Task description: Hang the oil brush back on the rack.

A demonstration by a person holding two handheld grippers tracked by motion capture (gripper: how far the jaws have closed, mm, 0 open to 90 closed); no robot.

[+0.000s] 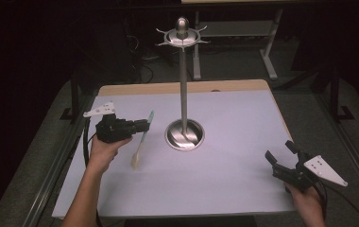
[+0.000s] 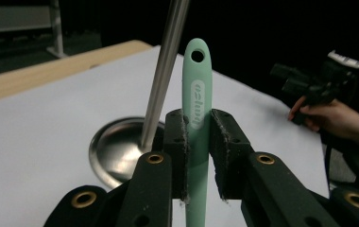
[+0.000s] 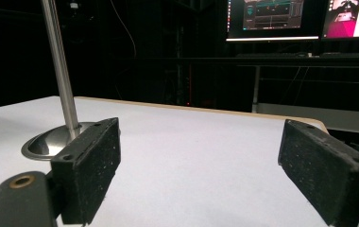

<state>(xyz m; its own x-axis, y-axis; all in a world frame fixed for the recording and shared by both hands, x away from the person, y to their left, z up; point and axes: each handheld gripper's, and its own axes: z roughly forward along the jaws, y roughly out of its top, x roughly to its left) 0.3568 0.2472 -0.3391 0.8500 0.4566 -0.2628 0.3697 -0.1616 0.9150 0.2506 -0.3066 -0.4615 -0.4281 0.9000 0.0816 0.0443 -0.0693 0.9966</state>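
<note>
A mint-green utensil (image 1: 143,138) with a pale head at its lower end hangs above the white table, its handle (image 2: 197,101) ending in a hanging hole. My left gripper (image 1: 142,126) is shut on that handle, left of the steel stand (image 1: 183,85). The stand has a round base (image 2: 116,149), a tall pole (image 3: 60,66) and a ring of hooks at its top (image 1: 182,37). My right gripper (image 1: 278,152) stands open near the table's front right corner, nothing between its pads (image 3: 92,165).
The white table top (image 1: 229,142) has a wooden strip along its far edge (image 1: 158,88). Beyond the table are desk legs and cables on a dark floor. Monitors (image 3: 272,19) glow in the background of the right gripper view.
</note>
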